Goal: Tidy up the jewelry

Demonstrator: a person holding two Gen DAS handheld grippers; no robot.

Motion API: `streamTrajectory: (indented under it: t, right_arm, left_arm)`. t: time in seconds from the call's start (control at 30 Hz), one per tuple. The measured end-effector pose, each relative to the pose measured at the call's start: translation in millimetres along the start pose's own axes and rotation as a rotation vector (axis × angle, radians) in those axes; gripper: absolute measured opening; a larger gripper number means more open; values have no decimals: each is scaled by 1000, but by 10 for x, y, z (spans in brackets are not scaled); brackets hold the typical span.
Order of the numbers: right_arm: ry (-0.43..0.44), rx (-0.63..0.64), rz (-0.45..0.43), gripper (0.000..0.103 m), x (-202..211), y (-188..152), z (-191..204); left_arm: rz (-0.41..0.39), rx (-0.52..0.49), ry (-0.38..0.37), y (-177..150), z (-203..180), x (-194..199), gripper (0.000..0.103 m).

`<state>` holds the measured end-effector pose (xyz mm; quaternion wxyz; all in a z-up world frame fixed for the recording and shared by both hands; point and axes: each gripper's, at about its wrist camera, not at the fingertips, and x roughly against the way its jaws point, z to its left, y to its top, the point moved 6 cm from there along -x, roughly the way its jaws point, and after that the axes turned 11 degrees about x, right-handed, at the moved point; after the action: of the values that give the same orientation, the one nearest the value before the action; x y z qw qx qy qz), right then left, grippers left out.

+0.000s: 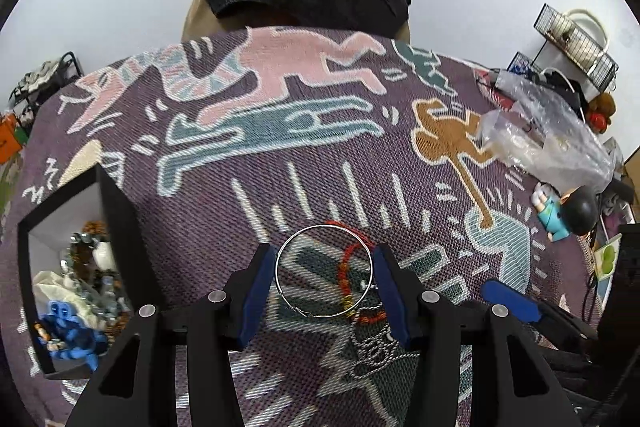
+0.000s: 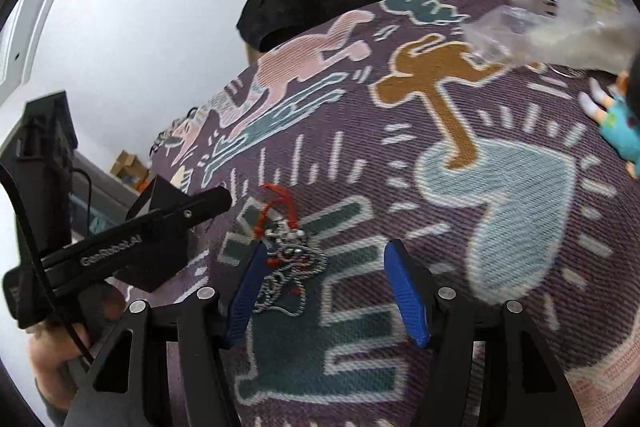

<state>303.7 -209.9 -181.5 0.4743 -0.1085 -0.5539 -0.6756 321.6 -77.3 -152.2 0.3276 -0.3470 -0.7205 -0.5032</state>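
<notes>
Lettering "GenRobot.AI" on left claw (image 2: 208, 203) body; left claw spread around silver bangle (image 1: 325, 271); right claw (image 2: 324, 291) spread beside chain tangle (image 2: 292, 267).

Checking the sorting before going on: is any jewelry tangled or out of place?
Yes. On the patterned cloth, a silver ring bangle, red beaded cord and silver chain lie knotted together, outside the black-rimmed box.

There was one silver bangle (image 1: 325, 271), one red beaded bracelet (image 1: 349, 277), one ball chain (image 1: 372, 349), one black box (image 1: 80, 267) at 9 o'clock, one figurine (image 1: 564, 211) and two grippers.
</notes>
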Motion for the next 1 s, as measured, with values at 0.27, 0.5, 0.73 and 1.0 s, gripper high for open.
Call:
streamTrajectory:
  t: [0.27, 0.5, 0.73, 1.0]
  right_arm:
    - [-43, 108, 63, 59, -289, 87, 248]
    - [-162, 221, 90, 33, -482, 84, 326]
    - [-127, 238, 62, 6, -367, 148, 410]
    - [-99, 245, -33, 3, -15, 371, 583]
  left_arm:
    - [-46, 30, -10, 86, 212, 227, 52]
    - [-80, 68, -17, 157, 431, 392, 52]
    - [-112, 87, -29, 186, 570, 550, 52]
    - [-152, 122, -33, 233, 785, 768, 52]
